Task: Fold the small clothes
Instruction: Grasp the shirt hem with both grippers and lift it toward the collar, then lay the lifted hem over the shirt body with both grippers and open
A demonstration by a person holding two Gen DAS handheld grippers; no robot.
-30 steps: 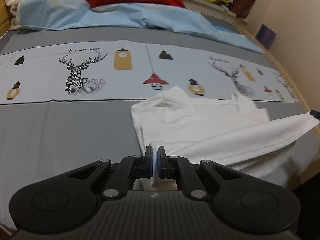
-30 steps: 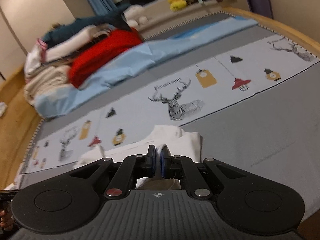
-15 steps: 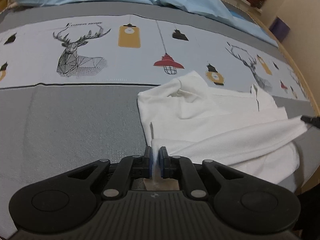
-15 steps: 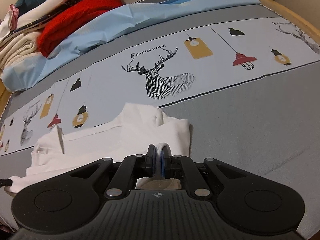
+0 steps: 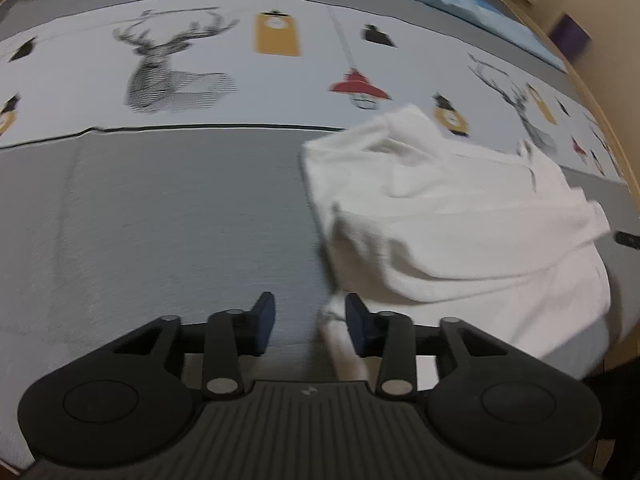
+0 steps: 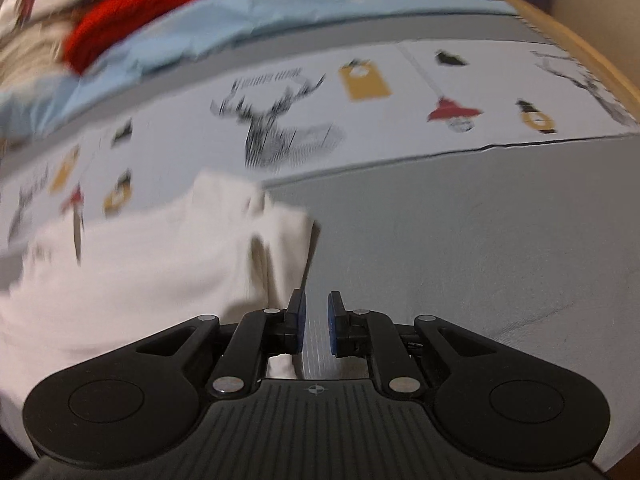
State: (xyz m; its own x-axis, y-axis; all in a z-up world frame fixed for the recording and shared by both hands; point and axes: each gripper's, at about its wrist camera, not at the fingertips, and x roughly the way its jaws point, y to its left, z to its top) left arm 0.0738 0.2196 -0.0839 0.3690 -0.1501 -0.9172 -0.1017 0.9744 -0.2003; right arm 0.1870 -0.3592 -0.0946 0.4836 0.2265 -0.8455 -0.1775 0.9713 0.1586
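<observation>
A small white garment (image 5: 460,216) lies folded over itself on the grey bed cover, right of centre in the left wrist view and at the left in the right wrist view (image 6: 132,264). My left gripper (image 5: 310,320) is open; a corner of the white cloth hangs loose between the jaws near the right pad. My right gripper (image 6: 316,320) is open a little and holds nothing, with the garment's edge just left of its left finger (image 6: 297,320). Both views are blurred by motion.
The bed cover (image 5: 160,220) has a pale printed band with deer and lamps (image 5: 172,76). A light blue sheet (image 6: 248,20) and a red blanket (image 6: 148,12) lie at the far side. The wooden bed edge (image 6: 580,48) runs at the right.
Both grippers were shut on the white garment and have opened, letting it go. The lifted edge has dropped onto the rest of the garment. Both cameras have tilted down toward the bed.
</observation>
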